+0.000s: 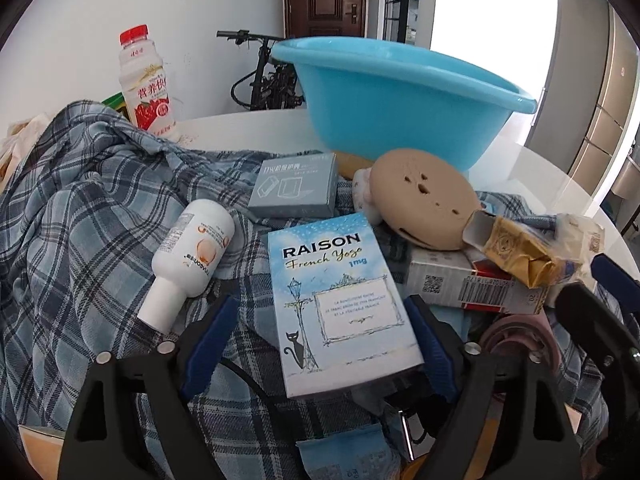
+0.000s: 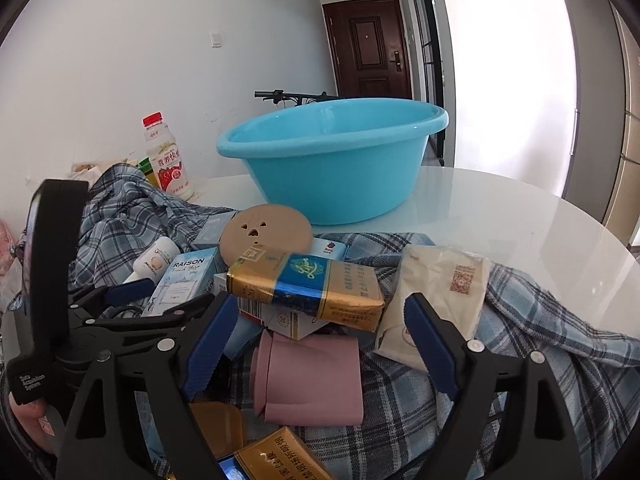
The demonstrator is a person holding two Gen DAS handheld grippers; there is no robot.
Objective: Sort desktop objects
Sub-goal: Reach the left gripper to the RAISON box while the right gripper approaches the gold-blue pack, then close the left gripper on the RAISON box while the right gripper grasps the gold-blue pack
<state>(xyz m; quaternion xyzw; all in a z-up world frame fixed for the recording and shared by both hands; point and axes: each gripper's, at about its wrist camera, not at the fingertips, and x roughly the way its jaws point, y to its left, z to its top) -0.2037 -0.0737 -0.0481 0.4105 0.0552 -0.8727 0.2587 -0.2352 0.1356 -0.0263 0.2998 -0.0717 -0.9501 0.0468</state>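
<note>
A pile of small items lies on a blue plaid cloth (image 1: 80, 208). My left gripper (image 1: 320, 344) is open, its blue pads either side of a light blue RAISON box (image 1: 340, 308), not clamping it. My right gripper (image 2: 320, 336) is open over a pink cup (image 2: 312, 380) lying on its side, below a gold and blue cigarette pack (image 2: 308, 292). A white tissue pack (image 2: 436, 300) lies by its right finger. A tan round disc (image 1: 424, 200) leans behind the boxes. A white bottle (image 1: 188, 256) lies left of the RAISON box.
A big blue plastic basin (image 2: 336, 164) stands on the white round table (image 2: 520, 220) behind the pile. A red-capped drink bottle (image 1: 146, 84) stands at the back left. A grey box (image 1: 296, 184) lies near the disc. The left gripper (image 2: 120, 300) shows in the right wrist view.
</note>
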